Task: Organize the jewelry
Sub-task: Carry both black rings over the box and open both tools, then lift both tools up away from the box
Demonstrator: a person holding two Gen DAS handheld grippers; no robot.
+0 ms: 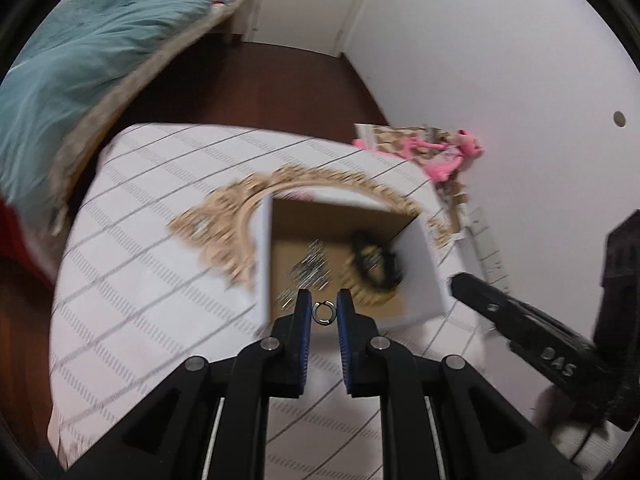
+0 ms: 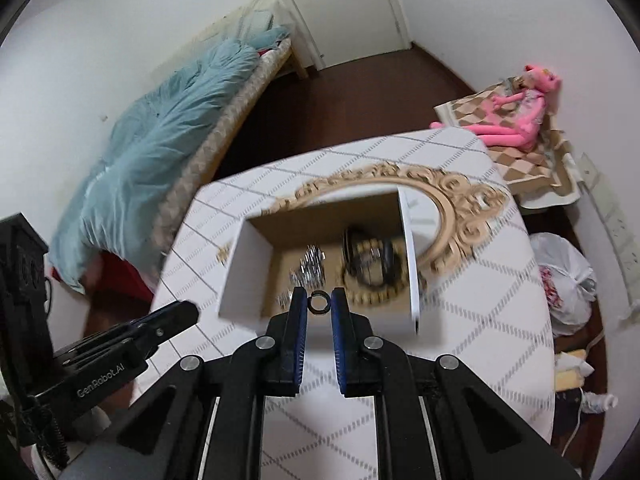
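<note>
An open white cardboard box (image 1: 430, 268) (image 2: 236, 276) stands on the white patterned table, partly over an ornate gold-framed mirror (image 1: 224, 220) (image 2: 452, 200). Inside lie a silvery sparkly piece (image 1: 312, 268) (image 2: 310, 268) and dark and beaded bracelets (image 1: 374, 266) (image 2: 370, 266). My left gripper (image 1: 324, 312) is shut on a small silver ring (image 1: 323, 312), held above the box's near edge. My right gripper (image 2: 319, 302) is shut on a small dark ring (image 2: 319, 301), also above the box's near edge. Each gripper shows from the side in the other's view (image 1: 520, 328) (image 2: 132, 332).
The table (image 1: 160, 280) (image 2: 480, 320) has edges all round. A bed with a teal duvet (image 2: 160, 140) lies at left. A pink plush toy (image 2: 520, 112) sits on a checkered cushion at right. A white plastic bag (image 2: 564, 280) lies on the dark floor.
</note>
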